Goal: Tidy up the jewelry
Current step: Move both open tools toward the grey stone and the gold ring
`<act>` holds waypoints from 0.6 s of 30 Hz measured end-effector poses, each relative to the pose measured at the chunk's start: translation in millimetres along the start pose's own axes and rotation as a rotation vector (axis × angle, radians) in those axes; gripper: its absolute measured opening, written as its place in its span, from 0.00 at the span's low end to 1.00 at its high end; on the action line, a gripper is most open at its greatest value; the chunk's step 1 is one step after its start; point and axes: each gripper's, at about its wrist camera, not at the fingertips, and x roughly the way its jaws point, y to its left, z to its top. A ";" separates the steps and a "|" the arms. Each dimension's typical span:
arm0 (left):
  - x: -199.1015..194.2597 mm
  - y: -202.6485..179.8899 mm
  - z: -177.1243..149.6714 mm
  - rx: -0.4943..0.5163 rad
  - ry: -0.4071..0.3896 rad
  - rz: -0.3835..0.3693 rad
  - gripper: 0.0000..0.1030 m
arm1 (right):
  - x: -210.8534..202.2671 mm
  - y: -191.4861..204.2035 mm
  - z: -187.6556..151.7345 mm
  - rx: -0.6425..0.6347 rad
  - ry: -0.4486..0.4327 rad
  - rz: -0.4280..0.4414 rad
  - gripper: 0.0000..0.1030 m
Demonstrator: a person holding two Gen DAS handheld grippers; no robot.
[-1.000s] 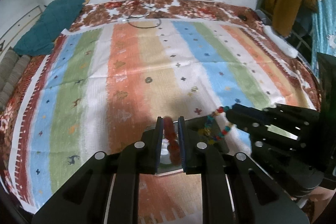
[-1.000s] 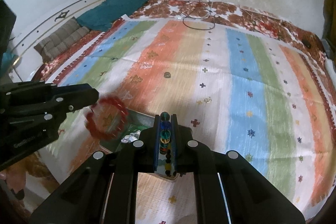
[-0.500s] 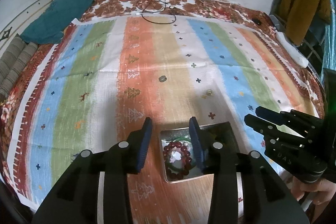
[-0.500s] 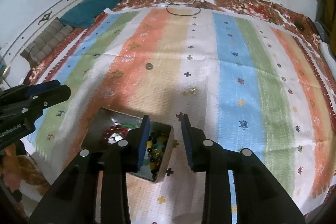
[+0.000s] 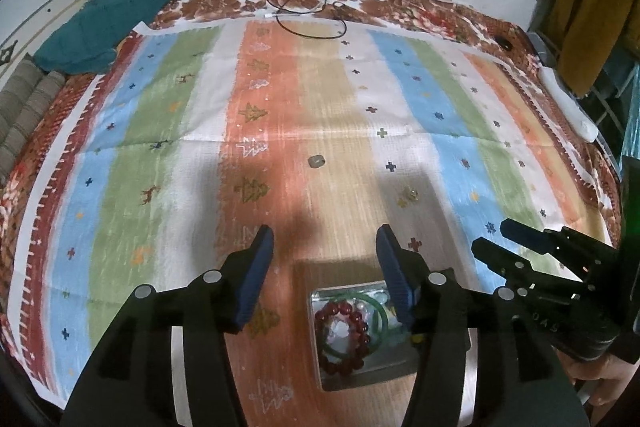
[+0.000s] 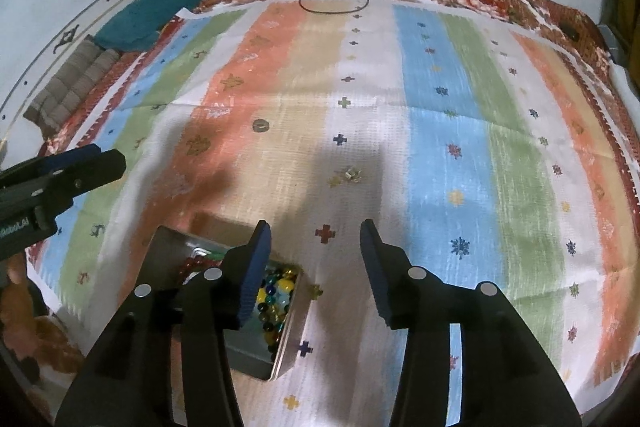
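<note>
A metal tin [image 5: 360, 373] lies on the striped cloth near its front edge; it also shows in the right wrist view [image 6: 168, 259]. In it lie a red bead bracelet [image 5: 342, 337], a green bangle [image 5: 380, 311] and a multicoloured bead string [image 6: 276, 295]. My left gripper [image 5: 326, 259] is open and empty above the tin. My right gripper [image 6: 316, 255] is open and empty, just right of the tin. A small ring [image 5: 316, 161] and a small gold piece [image 5: 410, 193] lie loose on the cloth farther back; they also show in the right wrist view, ring [image 6: 260, 125], gold piece [image 6: 352, 174].
The striped cloth [image 5: 280, 107] covers a bed. A teal pillow [image 5: 116, 27] lies at the back left, black cables [image 5: 312, 7] at the back middle. A yellow garment [image 5: 588, 7] hangs at the right. A white object [image 5: 568, 107] lies on the right edge.
Both grippers opened and dropped their loads: the red bracelet and the multicoloured bead string now lie in the tin. Both grippers then rose and drew back, jaws wider.
</note>
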 end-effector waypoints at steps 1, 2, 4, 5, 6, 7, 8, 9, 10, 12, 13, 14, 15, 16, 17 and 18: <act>2.5 -1.0 1.2 0.004 0.004 0.000 0.53 | 2.3 -1.5 2.7 0.007 0.003 -0.001 0.47; 5.9 -2.1 2.9 0.011 0.009 0.001 0.54 | 4.6 -3.0 5.1 0.014 0.006 0.000 0.49; 11.9 -3.9 6.1 0.019 0.015 0.007 0.55 | 9.3 -4.7 8.5 0.022 0.014 0.001 0.51; 16.0 -4.0 8.4 0.022 0.020 0.010 0.55 | 12.5 -4.5 10.3 0.019 0.020 -0.002 0.51; 19.7 -4.0 10.3 0.023 0.027 0.014 0.55 | 16.1 -4.1 12.0 0.013 0.026 -0.007 0.51; 22.2 -3.6 11.5 0.022 0.030 0.015 0.55 | 19.1 -4.3 13.4 0.010 0.031 -0.011 0.52; 25.9 -3.9 13.9 0.024 0.035 0.016 0.55 | 21.6 -4.7 14.4 0.009 0.035 -0.012 0.52; 28.0 -4.3 15.4 0.027 0.036 0.017 0.55 | 23.7 -5.3 15.2 0.009 0.038 -0.014 0.52; 30.0 -4.7 17.1 0.030 0.038 0.017 0.56 | 26.8 -6.2 16.5 0.010 0.043 -0.017 0.52; 35.6 -4.9 20.7 0.036 0.043 0.021 0.57 | 30.7 -7.9 17.8 0.009 0.051 -0.019 0.52; 38.9 -4.4 22.4 0.035 0.047 0.023 0.57 | 33.8 -8.8 19.2 0.009 0.057 -0.022 0.52; 41.8 -4.2 23.8 0.035 0.051 0.029 0.57 | 36.0 -9.2 20.2 0.010 0.060 -0.024 0.52; 44.2 -4.4 25.4 0.038 0.054 0.036 0.57 | 38.1 -9.8 21.3 0.011 0.064 -0.024 0.52; 46.3 -5.0 26.7 0.043 0.054 0.041 0.58 | 41.2 -10.7 22.8 0.013 0.070 -0.024 0.52; 48.7 -5.0 28.4 0.046 0.055 0.043 0.58 | 43.5 -11.2 23.9 0.013 0.073 -0.024 0.52; 51.6 -4.3 30.3 0.045 0.058 0.044 0.59 | 45.2 -11.2 24.7 0.012 0.075 -0.027 0.52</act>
